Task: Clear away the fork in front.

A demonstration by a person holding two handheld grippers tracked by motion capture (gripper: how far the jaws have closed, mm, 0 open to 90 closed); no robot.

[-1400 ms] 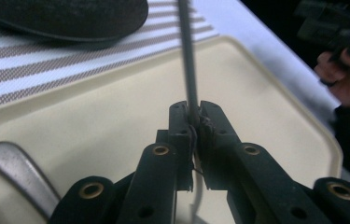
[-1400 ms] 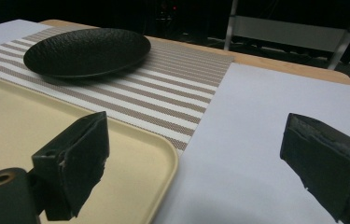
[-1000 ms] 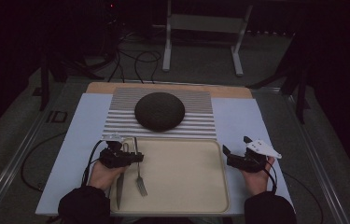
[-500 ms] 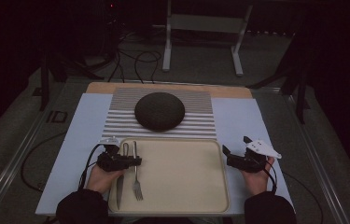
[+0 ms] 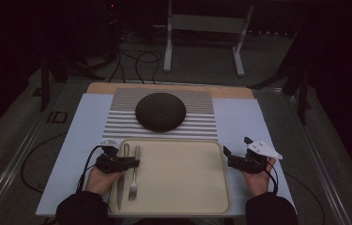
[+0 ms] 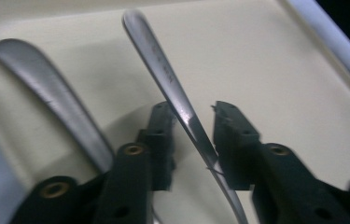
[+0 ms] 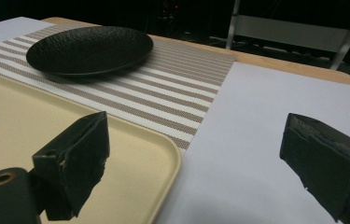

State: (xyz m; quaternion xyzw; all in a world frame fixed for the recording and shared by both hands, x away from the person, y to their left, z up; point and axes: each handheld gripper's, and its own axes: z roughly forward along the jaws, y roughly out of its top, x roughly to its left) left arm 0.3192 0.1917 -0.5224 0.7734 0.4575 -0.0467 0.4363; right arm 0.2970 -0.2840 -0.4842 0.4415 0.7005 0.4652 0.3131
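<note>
A cream tray (image 5: 187, 187) lies at the table's near edge. At its left end a knife (image 5: 120, 185) and a fork (image 5: 134, 180) lie side by side, tines toward me. My left gripper (image 5: 133, 163) reaches over the tray's left rim across their handles. In the left gripper view the fork handle (image 6: 163, 70) runs between the jaws of that gripper (image 6: 193, 109), which have just been opening; a gap shows at the right pad. The knife handle (image 6: 46, 88) lies to the left. My right gripper (image 5: 230, 158) rests at the tray's right rim (image 7: 163, 154), open and empty (image 7: 196, 135).
A dark round plate (image 5: 160, 111) (image 7: 88, 49) sits on a striped placemat (image 5: 197, 126) beyond the tray. Pale blue table covering (image 5: 239, 117) flanks the mat. A metal stand (image 5: 202, 23) and cables lie on the floor behind the table.
The fork, earlier tilted, has swung to lie parallel to the knife on the tray. The left jaws have parted from its handle. The right hand has not moved.
</note>
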